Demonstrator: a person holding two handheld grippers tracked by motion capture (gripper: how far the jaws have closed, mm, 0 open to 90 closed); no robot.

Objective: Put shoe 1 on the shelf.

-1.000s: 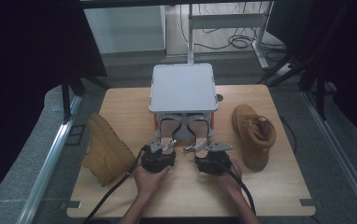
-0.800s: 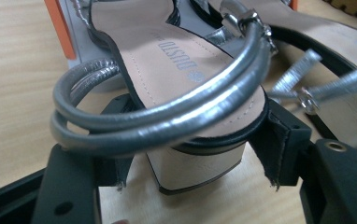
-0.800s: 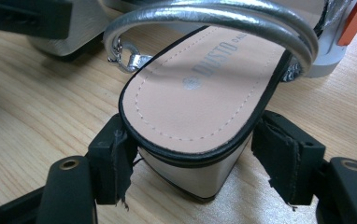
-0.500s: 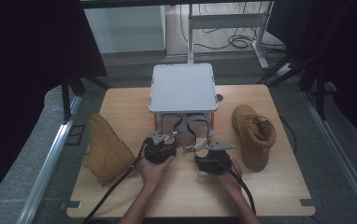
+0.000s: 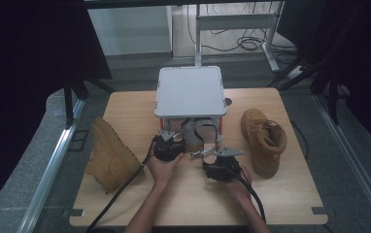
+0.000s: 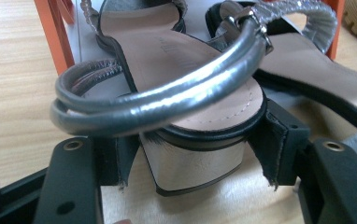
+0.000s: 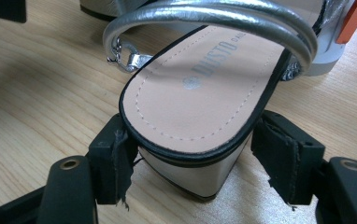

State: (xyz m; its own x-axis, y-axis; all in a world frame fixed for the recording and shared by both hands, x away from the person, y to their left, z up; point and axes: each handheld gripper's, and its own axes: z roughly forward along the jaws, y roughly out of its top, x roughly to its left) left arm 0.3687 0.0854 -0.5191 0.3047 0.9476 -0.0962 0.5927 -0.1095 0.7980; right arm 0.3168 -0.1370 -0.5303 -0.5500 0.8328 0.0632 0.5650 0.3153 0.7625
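Observation:
Two silver block-heel sandals lie at the front of a grey-topped shelf [image 5: 189,90] with orange legs [image 6: 53,32]. My left gripper [image 5: 171,136] [image 6: 195,154] is shut on the heel of the left sandal [image 6: 181,56], pads against both sides of the sole; its toe reaches under the shelf. My right gripper [image 5: 211,156] [image 7: 193,158] is likewise shut on the heel of the right sandal [image 7: 200,88] [image 5: 200,153], which rests on the wooden table [image 5: 188,199]. The right sandal [image 6: 317,65] lies just beside the left one.
A tan boot [image 5: 110,155] lies on the table's left part and its mate [image 5: 263,141] stands at the right. A person's hands hold both grippers near the table's middle, with cables trailing toward the front edge.
My left gripper has moved forward toward the shelf with the sandal between its jaws. The right gripper has stayed where it was.

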